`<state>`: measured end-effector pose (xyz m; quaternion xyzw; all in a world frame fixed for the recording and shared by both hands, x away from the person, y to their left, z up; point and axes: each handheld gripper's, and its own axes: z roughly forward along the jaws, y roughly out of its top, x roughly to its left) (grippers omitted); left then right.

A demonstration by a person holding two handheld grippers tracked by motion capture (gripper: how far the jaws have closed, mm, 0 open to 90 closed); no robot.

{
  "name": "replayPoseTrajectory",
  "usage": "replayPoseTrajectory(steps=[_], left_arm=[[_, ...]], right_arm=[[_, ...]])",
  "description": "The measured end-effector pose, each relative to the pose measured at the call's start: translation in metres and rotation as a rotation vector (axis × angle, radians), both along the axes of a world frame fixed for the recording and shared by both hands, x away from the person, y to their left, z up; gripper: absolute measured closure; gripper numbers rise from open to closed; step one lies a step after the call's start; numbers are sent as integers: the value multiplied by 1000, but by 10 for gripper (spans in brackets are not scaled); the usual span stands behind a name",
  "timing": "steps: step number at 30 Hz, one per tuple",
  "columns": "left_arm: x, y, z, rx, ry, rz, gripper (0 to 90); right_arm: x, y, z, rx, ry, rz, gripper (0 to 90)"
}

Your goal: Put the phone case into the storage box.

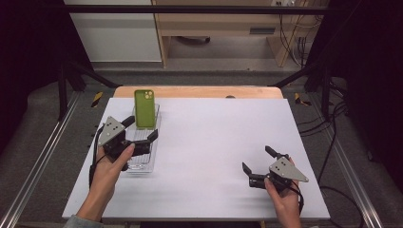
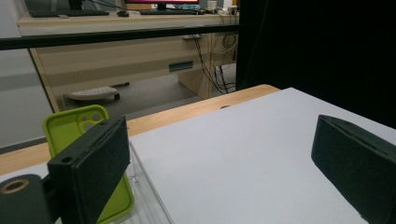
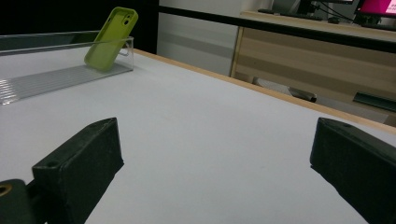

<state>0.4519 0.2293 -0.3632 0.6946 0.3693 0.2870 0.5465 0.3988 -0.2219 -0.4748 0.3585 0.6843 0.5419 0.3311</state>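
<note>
A green phone case (image 1: pixel 145 109) leans upright against the far end of a clear plastic tray (image 1: pixel 142 162) at the table's left. My left gripper (image 1: pixel 140 128) is open over the tray, just in front of the case, holding nothing; the case (image 2: pixel 77 128) stands partly behind its left jaw. My right gripper (image 1: pixel 256 158) is open near the front right of the white table, far from the tray. From the right gripper view the case (image 3: pixel 111 38) and the tray (image 3: pixel 56 77) lie far off at the upper left.
The white tabletop (image 1: pixel 214 137) has a wooden edge (image 1: pixel 199 91) along the far side. Black frame bars and cables flank the table. A desk with monitors stands beyond.
</note>
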Motion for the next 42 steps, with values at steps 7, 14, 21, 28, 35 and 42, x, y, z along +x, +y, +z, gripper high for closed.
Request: replayPoseTrajectory(steps=[7,14,21,28,35,42], left_arm=[[-4,8,1,-5,-13,9,38],[-8,16,1,2,-24,7,37],[-14,24,-2,5,-33,6,36],[-21,35,-4,-23,-88,30,37],[-26,46,-10,-32,-101,47,36],[-34,52,-20,-24,-106,53,36]], right_arm=[[0,0,0,-2,0,0,26],[0,0,0,1,1,1,26],[0,0,0,0,3,4,26],[0,0,0,0,2,2,25],[0,0,0,-1,3,3,26],[0,-2,0,-2,-7,8,26]])
